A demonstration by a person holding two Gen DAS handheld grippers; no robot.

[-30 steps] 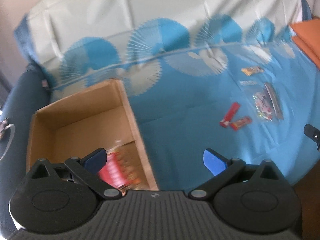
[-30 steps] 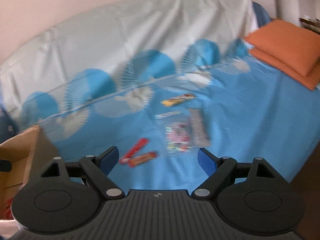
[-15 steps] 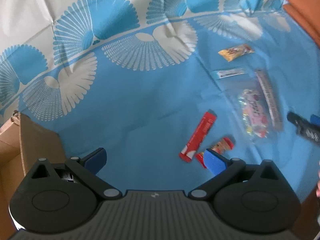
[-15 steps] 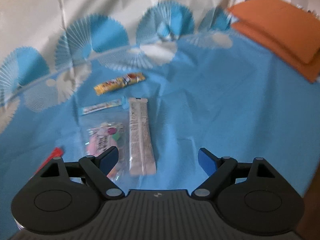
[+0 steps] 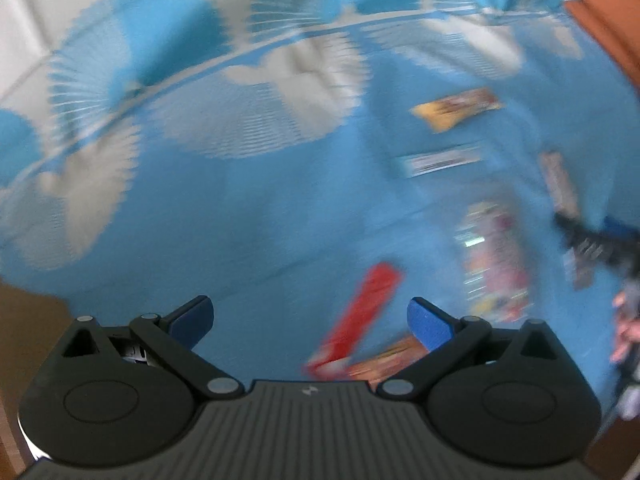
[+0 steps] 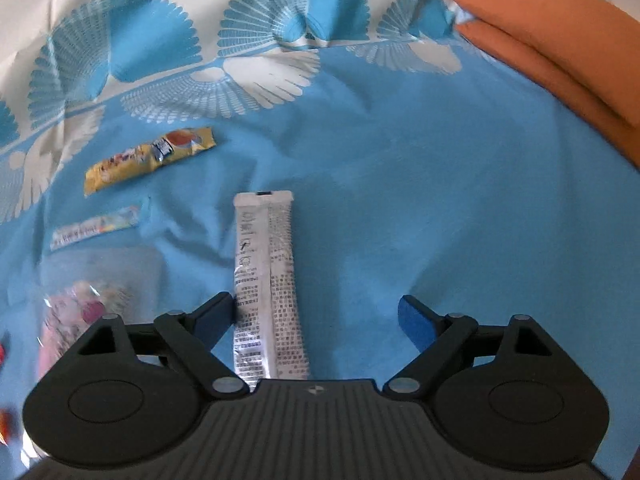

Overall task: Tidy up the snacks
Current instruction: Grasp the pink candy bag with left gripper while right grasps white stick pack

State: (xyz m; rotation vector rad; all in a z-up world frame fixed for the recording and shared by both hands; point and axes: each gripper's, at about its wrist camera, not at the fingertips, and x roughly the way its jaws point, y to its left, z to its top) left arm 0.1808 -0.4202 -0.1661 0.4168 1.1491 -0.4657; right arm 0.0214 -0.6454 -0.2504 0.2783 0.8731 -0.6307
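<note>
L claw (image 5: 310, 318): wide open, nothing in it, over the blue cloth (image 5: 240, 220); red snack stick (image 5: 360, 316) lies btwn its fingers, untouched, w/ an orange-red bar (image 5: 386, 360) just beside. View blurred. R claw (image 6: 316, 318): jaws wide, just opened a bit more, empty; silver sachet (image 6: 268, 280) flat on the cloth btwn them, beside the left finger. Yellow packet (image 6: 148, 158), thin strip (image 6: 96, 228), clear candy bag (image 6: 92, 292) further left; orange cushion (image 6: 560, 40) far right.

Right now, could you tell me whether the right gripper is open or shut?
Open: the right gripper has its jaws wide apart around the silver sachet.
</note>
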